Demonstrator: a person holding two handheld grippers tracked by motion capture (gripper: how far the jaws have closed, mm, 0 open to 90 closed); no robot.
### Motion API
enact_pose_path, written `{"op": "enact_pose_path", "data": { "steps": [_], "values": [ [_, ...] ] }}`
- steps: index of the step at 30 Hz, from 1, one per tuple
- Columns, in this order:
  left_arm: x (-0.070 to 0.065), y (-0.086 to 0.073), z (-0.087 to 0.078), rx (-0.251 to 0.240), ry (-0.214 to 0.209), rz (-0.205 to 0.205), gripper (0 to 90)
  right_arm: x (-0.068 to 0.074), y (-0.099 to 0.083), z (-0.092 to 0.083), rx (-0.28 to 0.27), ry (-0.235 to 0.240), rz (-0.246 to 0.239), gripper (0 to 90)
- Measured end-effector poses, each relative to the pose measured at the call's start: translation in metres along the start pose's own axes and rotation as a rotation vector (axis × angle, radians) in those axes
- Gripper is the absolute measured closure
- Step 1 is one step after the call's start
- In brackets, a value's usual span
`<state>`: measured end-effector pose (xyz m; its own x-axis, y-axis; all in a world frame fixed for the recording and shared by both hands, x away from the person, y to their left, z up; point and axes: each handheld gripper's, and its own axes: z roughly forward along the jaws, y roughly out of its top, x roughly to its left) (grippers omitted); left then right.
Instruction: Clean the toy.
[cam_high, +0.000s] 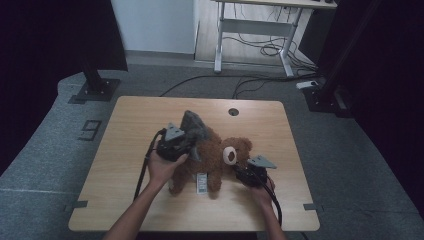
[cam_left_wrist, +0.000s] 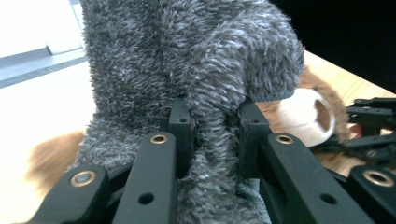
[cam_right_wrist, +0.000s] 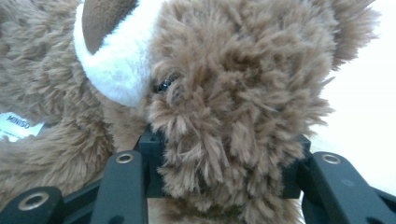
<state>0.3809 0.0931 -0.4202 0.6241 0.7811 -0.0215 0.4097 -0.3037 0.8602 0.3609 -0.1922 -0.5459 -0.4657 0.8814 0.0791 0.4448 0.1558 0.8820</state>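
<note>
Left gripper (cam_left_wrist: 209, 126) pinches grey fleece (cam_left_wrist: 187, 60); right gripper (cam_right_wrist: 224, 163) clamps teddy bear (cam_right_wrist: 233, 93).

A light wooden table (cam_high: 125, 150) with rounded corners stands on grey carpet (cam_high: 45, 150); a small round cable hole (cam_high: 233, 111) sits near its far edge. On the floor to the left a dark number mark (cam_high: 89, 130) is taped down. Black curtains (cam_high: 45, 40) close the room at the left and the right, each beside a black stand with a flat base plate (cam_high: 94, 90). At the far side, a white wall panel (cam_high: 152, 25) meets a paler floor strip, where a white-legged desk (cam_high: 257, 30) stands. Black cables (cam_high: 250, 80) run loose across the carpet beneath it. The light is dim and even.
</note>
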Motion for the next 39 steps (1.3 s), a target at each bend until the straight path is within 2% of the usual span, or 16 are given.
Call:
{"op": "enact_pose_path", "data": {
  "steps": [2,5,8,10,12,14,16,19,24,28,30,31,36,39],
  "values": [
    [-0.005,0.001,0.021,0.043,-0.006,-0.002,72.1,0.002,0.002,0.004,-0.001,-0.019,-0.005,50.4],
    [-0.006,-0.005,0.044,0.099,-0.007,-0.016,72.0,0.002,0.003,0.009,-0.012,-0.035,-0.010,50.4],
    [-0.004,-0.015,0.052,0.104,-0.014,-0.035,72.4,0.001,0.003,0.010,-0.015,-0.038,-0.013,50.3],
    [-0.001,-0.021,0.052,0.113,-0.036,-0.052,73.0,0.001,0.003,0.009,-0.009,-0.028,-0.021,47.9],
    [0.001,-0.027,0.050,0.110,-0.057,-0.072,73.7,-0.001,0.003,0.005,0.001,-0.007,-0.029,38.3],
    [-0.002,-0.033,0.047,0.114,-0.066,-0.060,74.3,-0.005,0.003,0.000,0.011,0.025,-0.003,29.9],
    [-0.005,-0.040,0.043,0.099,-0.071,-0.061,74.7,-0.009,0.002,-0.007,0.012,0.059,0.028,25.4],
    [-0.009,-0.048,0.039,0.080,-0.077,-0.064,74.9,-0.013,0.007,-0.022,-0.012,0.096,0.068,17.9],
    [-0.017,-0.062,0.031,0.050,-0.082,-0.052,75.1,-0.017,0.029,-0.036,-0.089,0.099,0.110,12.7],
    [-0.019,-0.067,0.027,0.034,-0.090,-0.063,75.0,-0.015,0.051,-0.025,-0.062,0.087,0.099,9.2],
    [-0.019,-0.069,0.026,0.028,-0.093,-0.070,75.0,-0.013,0.059,-0.013,-0.020,0.089,0.092,6.5],
    [-0.019,-0.070,0.026,0.025,-0.095,-0.070,75.0,-0.013,0.061,-0.010,-0.007,0.092,0.094,5.4],
    [-0.021,-0.072,0.024,0.022,-0.102,-0.066,74.9,-0.014,0.059,0.004,0.059,0.163,0.140,4.4],
    [-0.023,-0.075,0.021,0.014,-0.111,-0.069,74.8,-0.011,0.055,0.006,0.081,0.185,0.136,7.0]
  ]
}}
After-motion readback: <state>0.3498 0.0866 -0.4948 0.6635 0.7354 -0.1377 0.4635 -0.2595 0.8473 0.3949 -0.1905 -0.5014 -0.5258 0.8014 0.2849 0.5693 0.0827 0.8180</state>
